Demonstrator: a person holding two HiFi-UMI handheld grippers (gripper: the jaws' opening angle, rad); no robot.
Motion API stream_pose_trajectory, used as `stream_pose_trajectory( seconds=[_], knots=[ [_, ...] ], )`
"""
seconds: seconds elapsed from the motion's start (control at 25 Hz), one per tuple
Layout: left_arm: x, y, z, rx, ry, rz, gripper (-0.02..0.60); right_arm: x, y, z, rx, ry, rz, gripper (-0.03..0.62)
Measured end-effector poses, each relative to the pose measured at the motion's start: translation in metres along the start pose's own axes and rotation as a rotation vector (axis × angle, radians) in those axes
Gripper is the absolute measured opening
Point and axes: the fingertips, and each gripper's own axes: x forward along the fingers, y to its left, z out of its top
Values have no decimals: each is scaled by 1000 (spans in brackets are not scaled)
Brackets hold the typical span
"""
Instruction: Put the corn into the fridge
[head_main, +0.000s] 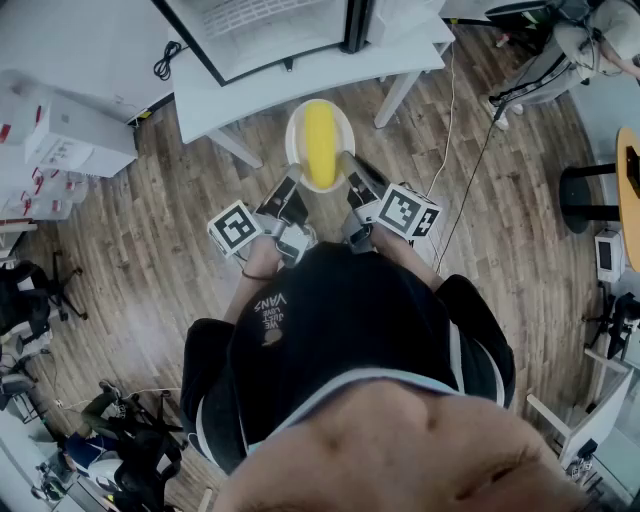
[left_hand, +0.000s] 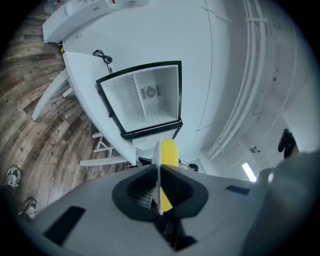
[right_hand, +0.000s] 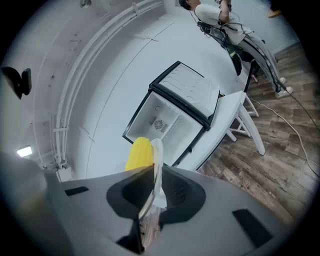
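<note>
You have both grippers pinching the plate (head_main: 297, 130): the left gripper (head_main: 290, 190) is clamped on its left rim and the right gripper (head_main: 350, 175) on its right rim. The corn (head_main: 320, 155) lies on the plate between them. This is the carrying step. Farther off, on the white surface (head_main: 235, 95), the fridge (left_hand: 145, 97) stands open and seems empty. Next, hold the plate level and ease it forward into the opening.
</note>
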Motion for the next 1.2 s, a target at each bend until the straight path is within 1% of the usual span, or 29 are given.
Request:
stream_pose_trajectory(
  seconds=[0.2, 0.44, 0.56, 0.8, 0.96, 1.2],
  knots=[
    [0, 3, 0, -6, 1, 3, 26, 2, 4, -1, 16, 2, 8, 46],
    [1, 4, 0, -17, -1, -1, 26, 1, 2, 1, -2, -13, 9, 46],
    [0, 5, -1, -20, -1, -1, 26, 1, 3, 0, 5, -12, 10, 46],
    [8, 9, 12, -29, -1, -5, 26, 16, 3, 5, 7, -11, 9, 46],
    [5, 10, 11, -26, 3, -11, 26, 14, 4, 2, 5, -16, 7, 46],
    [9, 20, 43, -43, 14, -16, 26, 46, 8, 3, 10, -25, -5, 46]
  ],
)
